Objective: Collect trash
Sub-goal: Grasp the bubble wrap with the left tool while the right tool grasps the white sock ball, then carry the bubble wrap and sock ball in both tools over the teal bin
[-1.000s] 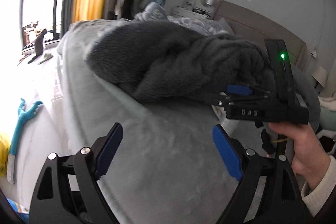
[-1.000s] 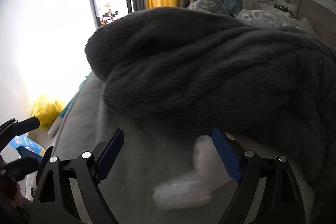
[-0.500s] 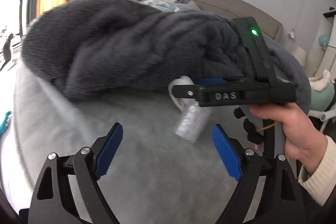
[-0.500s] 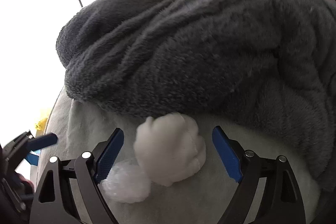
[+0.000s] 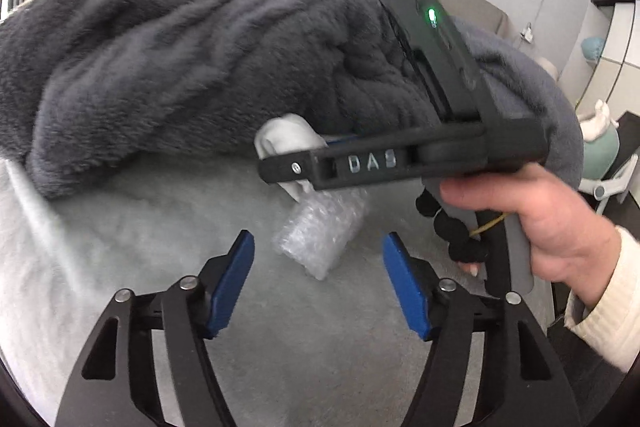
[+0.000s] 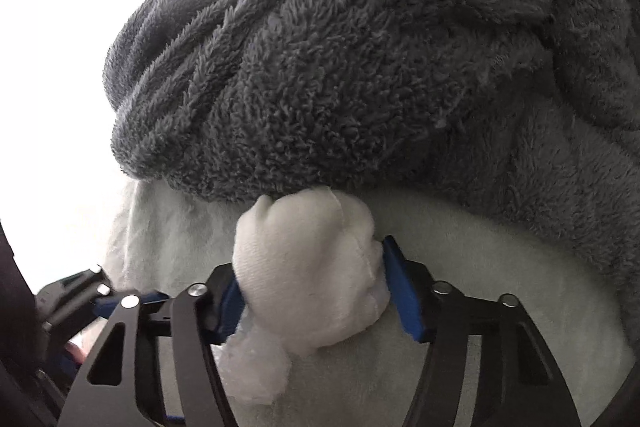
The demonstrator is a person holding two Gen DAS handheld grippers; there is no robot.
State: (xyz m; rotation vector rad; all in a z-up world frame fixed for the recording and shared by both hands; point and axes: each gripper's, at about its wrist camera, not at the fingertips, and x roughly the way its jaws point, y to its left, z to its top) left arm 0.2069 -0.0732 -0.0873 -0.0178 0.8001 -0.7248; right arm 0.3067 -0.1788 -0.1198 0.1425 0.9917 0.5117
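R claw (image 6: 312, 291) angled down, blue pads closing in w/ a white wad (image 6: 308, 267) pinched btwn them. R hand (image 5: 532, 227) wraps its handle, cream cuff at wrist. L claw (image 5: 318, 279) also tilted down, pads just narrowed but apart, gripping nothing.

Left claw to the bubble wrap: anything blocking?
Nothing between them: the bubble wrap lies on bare bedding just ahead of the left claw, whose jaws have just been closing, empty. The right claw, shut on the white wad, hangs over its far end.
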